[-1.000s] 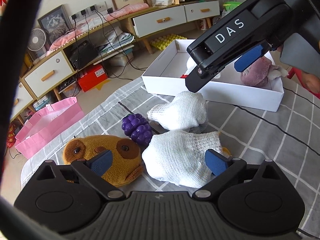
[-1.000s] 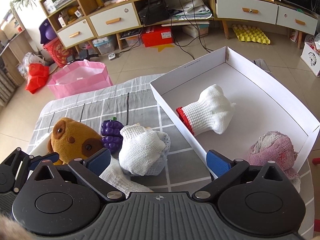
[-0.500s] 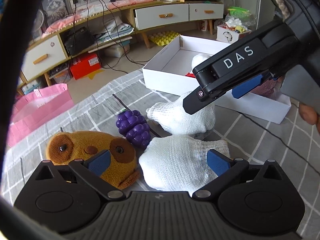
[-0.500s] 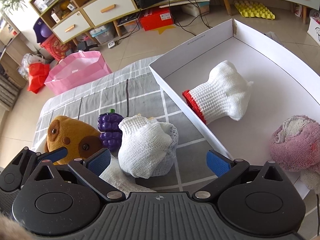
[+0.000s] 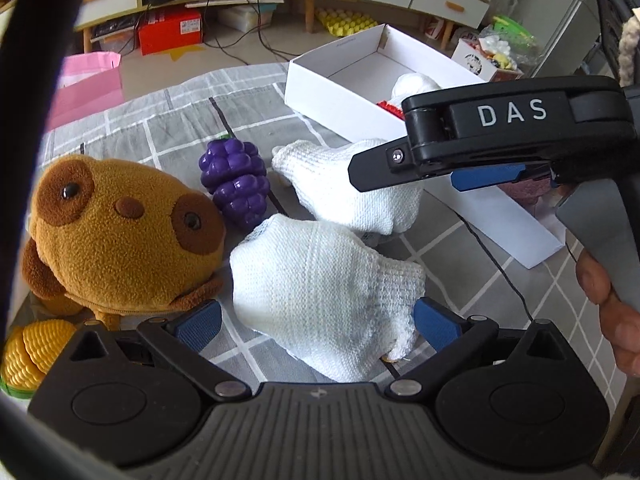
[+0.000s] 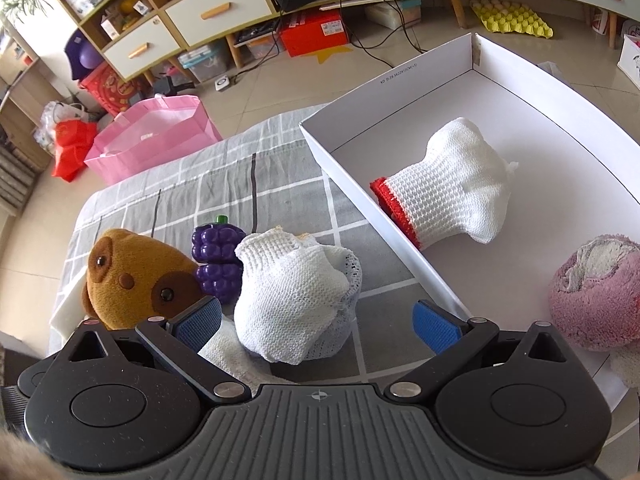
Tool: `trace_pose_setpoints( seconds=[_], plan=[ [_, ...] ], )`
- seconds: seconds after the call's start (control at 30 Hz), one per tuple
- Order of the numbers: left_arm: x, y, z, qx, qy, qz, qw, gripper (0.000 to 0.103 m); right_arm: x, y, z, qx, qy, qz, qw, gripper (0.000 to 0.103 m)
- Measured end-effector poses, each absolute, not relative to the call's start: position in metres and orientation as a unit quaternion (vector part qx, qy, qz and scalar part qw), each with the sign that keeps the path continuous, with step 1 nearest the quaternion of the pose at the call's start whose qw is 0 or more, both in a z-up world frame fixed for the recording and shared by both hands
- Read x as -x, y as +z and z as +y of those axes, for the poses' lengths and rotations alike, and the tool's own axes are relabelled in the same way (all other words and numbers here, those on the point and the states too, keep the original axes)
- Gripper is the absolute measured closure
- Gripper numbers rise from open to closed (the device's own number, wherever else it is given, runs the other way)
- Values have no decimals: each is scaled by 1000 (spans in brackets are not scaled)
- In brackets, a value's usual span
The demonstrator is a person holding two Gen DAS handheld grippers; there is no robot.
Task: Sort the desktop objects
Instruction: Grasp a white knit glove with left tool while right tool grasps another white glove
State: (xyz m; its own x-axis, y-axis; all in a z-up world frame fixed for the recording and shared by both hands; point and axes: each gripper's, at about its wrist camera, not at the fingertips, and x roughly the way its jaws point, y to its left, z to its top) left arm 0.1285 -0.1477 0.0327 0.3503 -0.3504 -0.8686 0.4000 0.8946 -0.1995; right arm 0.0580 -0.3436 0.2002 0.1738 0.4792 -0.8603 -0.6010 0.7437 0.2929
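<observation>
Two balled white knit gloves lie on the grey checked cloth. My left gripper [image 5: 318, 320] is open with its blue pads on either side of the near glove [image 5: 320, 288]. My right gripper [image 6: 316, 320] is open just above the far glove [image 6: 292, 296], which also shows in the left wrist view [image 5: 352, 196]. A brown plush dog [image 5: 116, 232], purple toy grapes [image 5: 236, 180] and a toy corn [image 5: 28, 348] lie to the left. The white box [image 6: 520, 92] on the right holds a red-cuffed white glove [image 6: 448, 192] and a pink fluffy thing [image 6: 596, 296].
A thin black cable [image 5: 500, 264] runs over the cloth by the box. The table's left edge drops to the floor with a pink bag [image 6: 148, 140]. Shelves, drawers and boxes stand beyond.
My left gripper has come down closer over the near glove and turned right. My right gripper has moved left and lower, from beside the box to over the far glove.
</observation>
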Motion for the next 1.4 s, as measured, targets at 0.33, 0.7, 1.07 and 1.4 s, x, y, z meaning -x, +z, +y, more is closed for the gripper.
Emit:
trace_pose_setpoints(
  seconds=[0.33,0.7,1.07,1.4],
  plan=[
    [-136,20,-144,56,-216,552,804,1,-61,184,-337,68,351,547,757,1],
    [-138,16,-153,39,-201,532,822,4,-62,173,-320,76,359,549,751,5],
    [-133,26,-148,35,-196,502,842,34,-56,179,-317,77,369,544,749,34],
    [-133,29,-146,39,-196,491,848,44,-56,191,-326,72,376,531,756,35]
  ],
)
